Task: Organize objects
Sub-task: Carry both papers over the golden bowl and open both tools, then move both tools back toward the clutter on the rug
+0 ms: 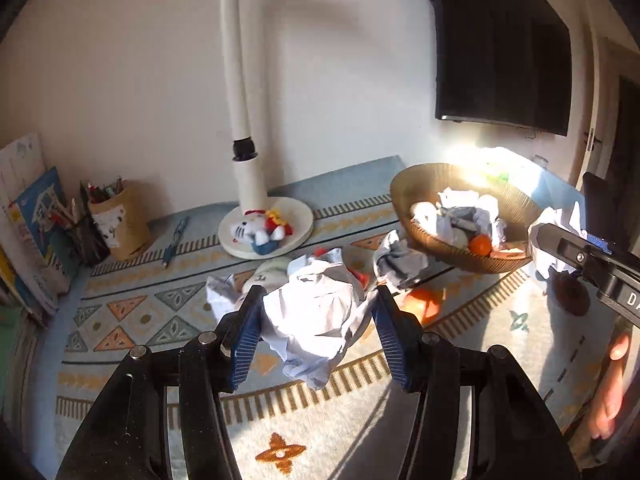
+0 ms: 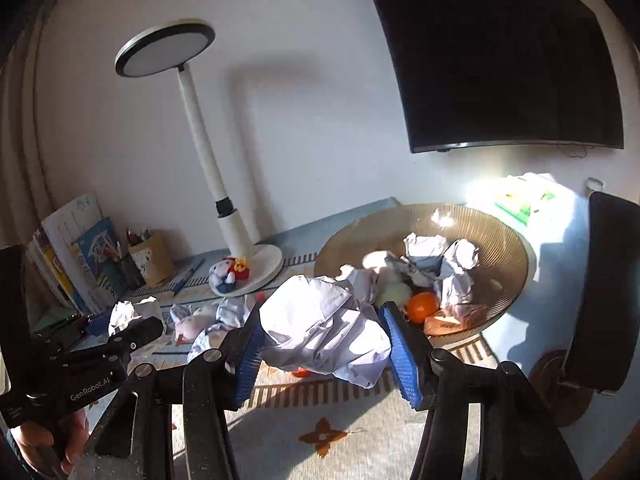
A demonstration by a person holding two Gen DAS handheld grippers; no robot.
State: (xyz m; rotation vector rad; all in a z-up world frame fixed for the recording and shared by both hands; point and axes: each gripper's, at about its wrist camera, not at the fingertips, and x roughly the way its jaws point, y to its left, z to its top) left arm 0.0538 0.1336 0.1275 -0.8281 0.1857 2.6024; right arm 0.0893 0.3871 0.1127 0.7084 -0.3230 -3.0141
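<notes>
While both hands hold their tools above the patterned counter, each tool tips forward and downward toward the far wall, the left one seen at the left edge of the right wrist view with a hand wrapped round its grip, the right one at the right edge of the left wrist view with fingers showing below it.

The largest thing on the counter is the ribbed brown bowl, far right, partly in bright sun; it holds several balls of crumpled paper, an orange and a small orange box. Left of it stands a white desk lamp whose round base carries a small plush toy. Books and a pencil cup sit at the far left, with a blue pen lying near them.

More paper wads and a pale plush lie loose on the counter between lamp and bowl.

The left claw is clenched on a crumpled paper ball, its blue pads pressing either side; the wad is lifted off the counter and sags below the pads, with no clear long axis. The right claw likewise grasps a second paper ball, pads pressing both flanks, the wad spreading a little wider than tall and hanging just in front of the bowl's near rim.
</notes>
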